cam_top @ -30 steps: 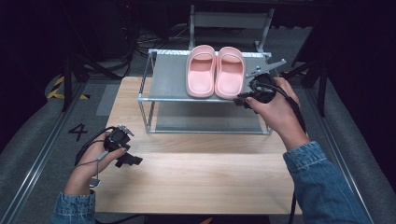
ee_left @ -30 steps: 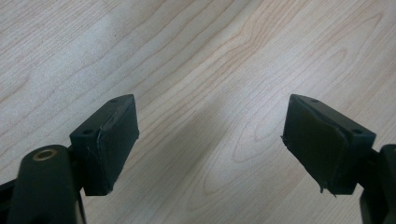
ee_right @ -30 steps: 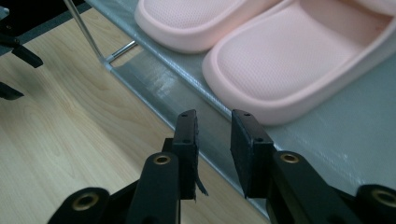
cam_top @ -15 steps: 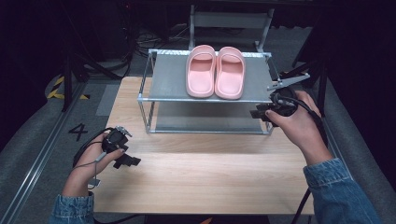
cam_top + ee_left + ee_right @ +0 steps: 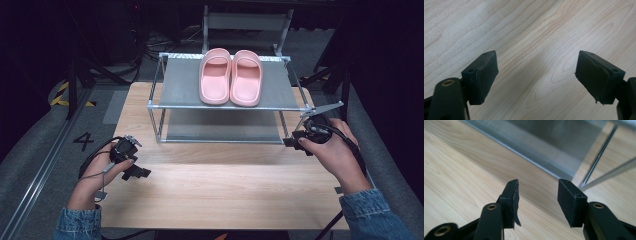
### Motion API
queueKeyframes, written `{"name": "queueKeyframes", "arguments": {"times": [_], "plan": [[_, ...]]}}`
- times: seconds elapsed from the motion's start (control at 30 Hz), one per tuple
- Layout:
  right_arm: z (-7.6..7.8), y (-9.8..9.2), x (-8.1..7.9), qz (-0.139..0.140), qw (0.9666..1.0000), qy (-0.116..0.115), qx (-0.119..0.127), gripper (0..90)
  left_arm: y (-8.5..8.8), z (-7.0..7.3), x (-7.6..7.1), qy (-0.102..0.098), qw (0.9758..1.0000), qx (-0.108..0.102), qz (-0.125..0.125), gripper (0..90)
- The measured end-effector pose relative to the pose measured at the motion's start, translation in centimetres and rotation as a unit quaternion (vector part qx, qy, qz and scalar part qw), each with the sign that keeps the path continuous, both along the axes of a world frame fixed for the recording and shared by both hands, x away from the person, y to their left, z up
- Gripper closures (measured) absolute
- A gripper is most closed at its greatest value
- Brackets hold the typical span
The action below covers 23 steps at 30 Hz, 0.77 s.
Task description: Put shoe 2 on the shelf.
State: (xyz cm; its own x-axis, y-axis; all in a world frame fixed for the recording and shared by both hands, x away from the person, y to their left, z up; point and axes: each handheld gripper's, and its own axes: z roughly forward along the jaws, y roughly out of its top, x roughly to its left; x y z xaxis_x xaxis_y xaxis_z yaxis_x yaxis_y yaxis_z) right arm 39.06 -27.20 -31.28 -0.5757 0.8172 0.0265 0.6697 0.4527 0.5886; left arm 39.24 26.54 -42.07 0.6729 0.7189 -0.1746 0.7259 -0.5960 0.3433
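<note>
Pink slippers [image 5: 231,76] are lying side by side on the rack's [image 5: 175,106] top shelf, toward its right half. Right tool [image 5: 537,200], jaws just opening and empty, is hovering by the rack's front right corner; left tool [image 5: 536,80] is resting spread near the surface's [image 5: 225,185] left edge.

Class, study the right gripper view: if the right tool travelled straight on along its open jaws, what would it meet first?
Probably the rack's lower shelf, near its metal front edge, just past a strip of bare wooden table. The right tool holds nothing, its jaws having just opened. Depth is hard to judge, so the table might come first.
</note>
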Motion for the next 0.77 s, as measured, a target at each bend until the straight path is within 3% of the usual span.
{"name": "queueKeyframes", "arguments": {"times": [0.37,0.5,0.77], "plan": [[-4.9,-2.3,-0.6,-0.031,0.999,0.029,-0.01,42.9,0.1,-0.3,0.0,0.002,1.0,0.0,0.008,19.0],[-6.7,-2.9,-0.8,-0.04,0.9983,0.041,-0.014,42.1,0.0,-0.3,0.0,0.001,0.9998,-0.01,0.018,18.2],[-8.9,-3.7,-1.1,-0.056,0.9974,0.046,-0.004,41.4,0.0,-0.4,0.1,0.001,0.9998,-0.011,0.019,18.2]]}}
